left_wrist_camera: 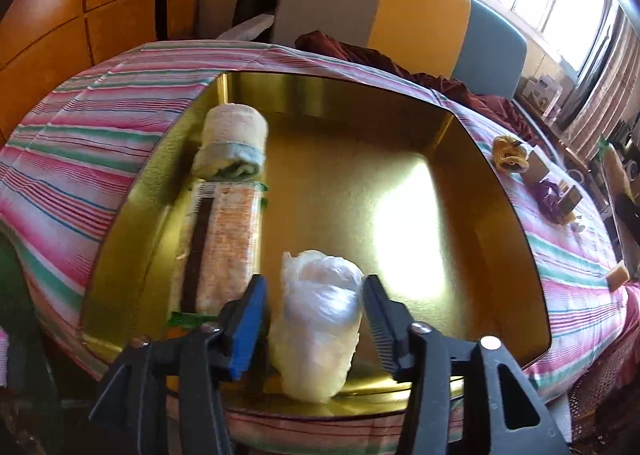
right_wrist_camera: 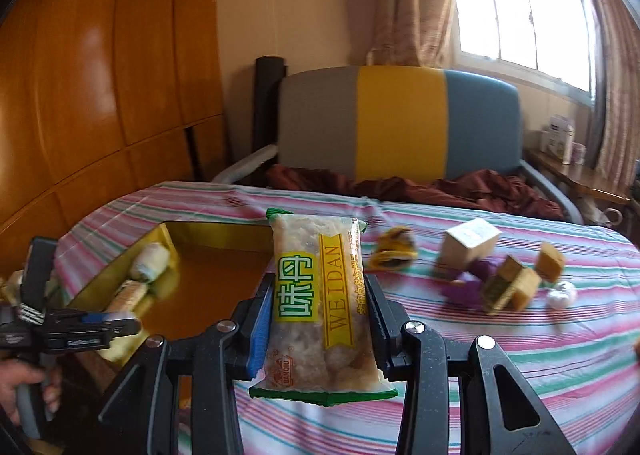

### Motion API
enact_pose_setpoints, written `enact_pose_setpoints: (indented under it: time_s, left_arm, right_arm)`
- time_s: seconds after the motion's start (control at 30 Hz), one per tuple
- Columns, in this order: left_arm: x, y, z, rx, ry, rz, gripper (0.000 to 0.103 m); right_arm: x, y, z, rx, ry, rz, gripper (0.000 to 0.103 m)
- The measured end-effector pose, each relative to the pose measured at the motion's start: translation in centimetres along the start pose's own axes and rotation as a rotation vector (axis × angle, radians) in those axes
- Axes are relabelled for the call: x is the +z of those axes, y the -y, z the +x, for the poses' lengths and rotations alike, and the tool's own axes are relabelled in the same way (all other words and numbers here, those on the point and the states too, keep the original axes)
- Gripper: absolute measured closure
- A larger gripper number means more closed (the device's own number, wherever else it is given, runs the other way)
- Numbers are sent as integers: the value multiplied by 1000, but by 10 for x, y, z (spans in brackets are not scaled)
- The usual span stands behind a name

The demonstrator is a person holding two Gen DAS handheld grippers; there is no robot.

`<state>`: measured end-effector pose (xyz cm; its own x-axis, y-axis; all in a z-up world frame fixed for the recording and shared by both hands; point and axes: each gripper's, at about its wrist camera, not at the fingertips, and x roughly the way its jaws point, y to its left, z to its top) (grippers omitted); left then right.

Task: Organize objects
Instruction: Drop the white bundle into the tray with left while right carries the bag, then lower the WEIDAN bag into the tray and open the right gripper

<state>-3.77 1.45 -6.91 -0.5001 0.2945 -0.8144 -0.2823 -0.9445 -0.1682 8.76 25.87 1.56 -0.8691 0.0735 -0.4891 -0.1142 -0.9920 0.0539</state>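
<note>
Tray (left_wrist_camera: 460,143): gold, on the striped counter (left_wrist_camera: 80,143) near its left edge.
Along the tray's left wall: rolled towel (left_wrist_camera: 234,145), then an orange snack pack (left_wrist_camera: 232,247), laid end to end, likely to save room.
Left gripper (left_wrist_camera: 314,307): fingers parted around a white plastic-wrapped bundle (left_wrist_camera: 316,319) standing at the tray's near edge; the blue finger touches it, the other shows a gap, so release or grasp is unclear.
Right gripper (right_wrist_camera: 318,311): fingers closed on a snack packet (right_wrist_camera: 318,303), held upright over the counter, probably tray-bound.
Counter's right side: loose blocks (right_wrist_camera: 470,245) awaiting sorting.

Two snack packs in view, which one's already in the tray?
The orange snack pack, lying along the gold tray's left wall. The green-labelled pack is clamped in the right hand-held gripper.
</note>
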Motion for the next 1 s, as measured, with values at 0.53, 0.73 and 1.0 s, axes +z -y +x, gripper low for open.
enact_pose_setpoints:
  time_s: [0.53, 0.73, 1.0]
  left_arm:
    - [6, -56, -71, 42, 330, -292, 41]
    - [8, -67, -67, 57, 313, -339, 41]
    - [7, -71, -68, 60, 317, -346, 41]
  right_arm:
    - [-18, -99, 56, 221, -194, -93, 61]
    - [-17, -126, 90, 246, -310, -106, 61]
    - [-9, -148, 143, 244, -454, -45, 61]
